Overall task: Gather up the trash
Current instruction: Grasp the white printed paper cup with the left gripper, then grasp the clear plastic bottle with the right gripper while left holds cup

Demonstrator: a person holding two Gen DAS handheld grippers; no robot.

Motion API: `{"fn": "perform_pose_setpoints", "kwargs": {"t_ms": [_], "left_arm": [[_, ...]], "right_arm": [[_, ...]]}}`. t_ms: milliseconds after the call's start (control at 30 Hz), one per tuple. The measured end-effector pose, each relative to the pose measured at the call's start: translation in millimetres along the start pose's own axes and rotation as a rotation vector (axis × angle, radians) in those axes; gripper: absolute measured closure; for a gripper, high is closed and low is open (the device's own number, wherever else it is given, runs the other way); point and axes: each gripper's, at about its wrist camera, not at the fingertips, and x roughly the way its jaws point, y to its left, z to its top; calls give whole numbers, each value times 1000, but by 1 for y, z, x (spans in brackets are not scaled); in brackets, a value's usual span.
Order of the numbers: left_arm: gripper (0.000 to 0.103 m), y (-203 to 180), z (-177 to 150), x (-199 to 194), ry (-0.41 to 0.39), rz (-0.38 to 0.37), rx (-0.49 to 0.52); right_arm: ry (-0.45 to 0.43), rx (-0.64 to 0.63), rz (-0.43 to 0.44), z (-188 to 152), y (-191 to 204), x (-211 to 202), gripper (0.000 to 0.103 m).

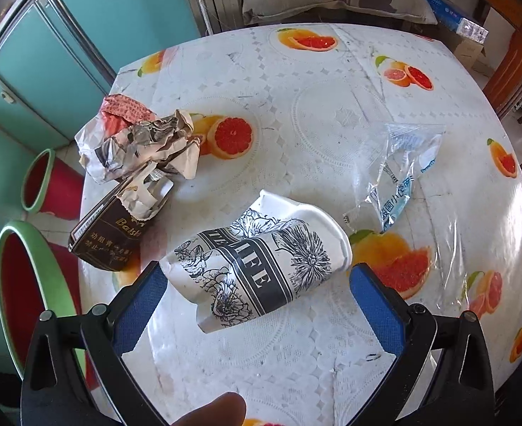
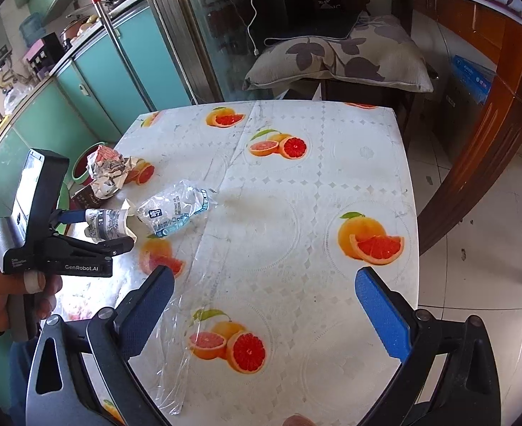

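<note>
Across the frame centre spreads the table (image 1: 332, 113), covered in a citrus-print cloth. Two green-rimmed bins (image 1: 30, 284) stand at left, beside the table edge. At lower centre the left gripper (image 1: 257, 277) brackets a crushed paper cup (image 1: 257, 266), fingers touching its two ends. Paper wads (image 1: 136, 145) and a brown box (image 1: 112, 234) lie at upper left; a plastic bag (image 1: 399, 174) at right. Right gripper (image 2: 264, 287): wide open, holding nothing, above bare cloth.
</note>
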Motion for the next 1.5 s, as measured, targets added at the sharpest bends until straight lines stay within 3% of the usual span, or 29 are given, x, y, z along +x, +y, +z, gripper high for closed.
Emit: {"fn": "perform_pose_setpoints", "kwargs": {"t_ms": [200, 600, 967, 1267, 1500], "left_arm": [[18, 0, -3, 9, 22, 6, 7], [18, 10, -12, -20, -46, 6, -61], [18, 38, -47, -67, -128, -12, -162], [18, 66, -83, -86, -136, -10, -251], [18, 76, -87, -89, -148, -18, -283]], "right_arm": [[3, 4, -2, 1, 1, 6, 1], [23, -24, 31, 6, 18, 22, 1], [56, -113, 87, 32, 69, 72, 1], [100, -264, -4, 47, 112, 134, 1], [137, -262, -35, 53, 117, 154, 2]]}}
